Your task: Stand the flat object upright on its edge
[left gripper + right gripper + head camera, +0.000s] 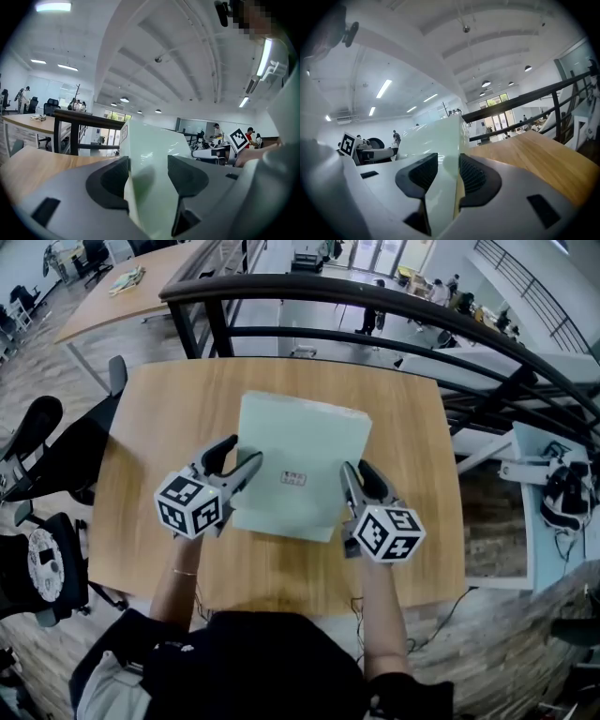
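Note:
A flat pale green box (298, 457) with a small label on its top face hangs over the wooden table (150, 427), gripped at both near corners. My left gripper (246, 468) is shut on its left edge, my right gripper (352, 474) on its right edge. The box tilts, near edge raised toward me; whether its far edge rests on the table I cannot tell. In the left gripper view the box (150, 154) fills the gap of the left gripper (147, 165), both dark pads against it. The right gripper (448, 161) likewise pinches the box (436, 136) in the right gripper view.
A black railing (375, 296) curves just past the table's far edge. Black office chairs (37, 456) stand at the left. A white desk with gear (553, 484) is at the right. Bare tabletop lies on all sides of the box.

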Available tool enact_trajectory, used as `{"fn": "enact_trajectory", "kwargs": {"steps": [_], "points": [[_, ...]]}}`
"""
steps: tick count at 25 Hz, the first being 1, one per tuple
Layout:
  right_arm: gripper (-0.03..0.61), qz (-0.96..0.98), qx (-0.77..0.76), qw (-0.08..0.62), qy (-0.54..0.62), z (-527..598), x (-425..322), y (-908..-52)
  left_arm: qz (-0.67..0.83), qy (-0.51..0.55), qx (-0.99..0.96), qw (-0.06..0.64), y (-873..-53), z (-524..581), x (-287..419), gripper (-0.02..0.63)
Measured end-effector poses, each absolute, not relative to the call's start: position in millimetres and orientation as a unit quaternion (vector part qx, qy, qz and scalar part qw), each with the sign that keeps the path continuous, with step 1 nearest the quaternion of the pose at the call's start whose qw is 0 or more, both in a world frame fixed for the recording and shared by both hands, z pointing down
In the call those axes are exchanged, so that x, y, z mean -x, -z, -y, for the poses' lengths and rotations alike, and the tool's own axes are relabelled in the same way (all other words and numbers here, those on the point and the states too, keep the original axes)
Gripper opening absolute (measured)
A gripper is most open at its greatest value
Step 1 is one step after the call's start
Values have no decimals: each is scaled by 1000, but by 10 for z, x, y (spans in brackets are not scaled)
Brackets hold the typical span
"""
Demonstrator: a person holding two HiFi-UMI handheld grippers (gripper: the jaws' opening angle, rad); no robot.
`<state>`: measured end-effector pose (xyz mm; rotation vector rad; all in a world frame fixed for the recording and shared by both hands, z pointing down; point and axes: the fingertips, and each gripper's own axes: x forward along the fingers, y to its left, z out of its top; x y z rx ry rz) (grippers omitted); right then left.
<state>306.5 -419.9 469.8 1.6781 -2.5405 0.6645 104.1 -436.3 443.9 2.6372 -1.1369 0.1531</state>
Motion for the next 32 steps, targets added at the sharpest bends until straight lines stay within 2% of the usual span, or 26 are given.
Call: {"fn": "enact_trajectory", "kwargs": {"steps": [32], "points": [[147, 819, -551, -60, -152, 4190, -3123, -4366, 407, -6, -907, 111, -4242, 4324, -1040, 255]]}}
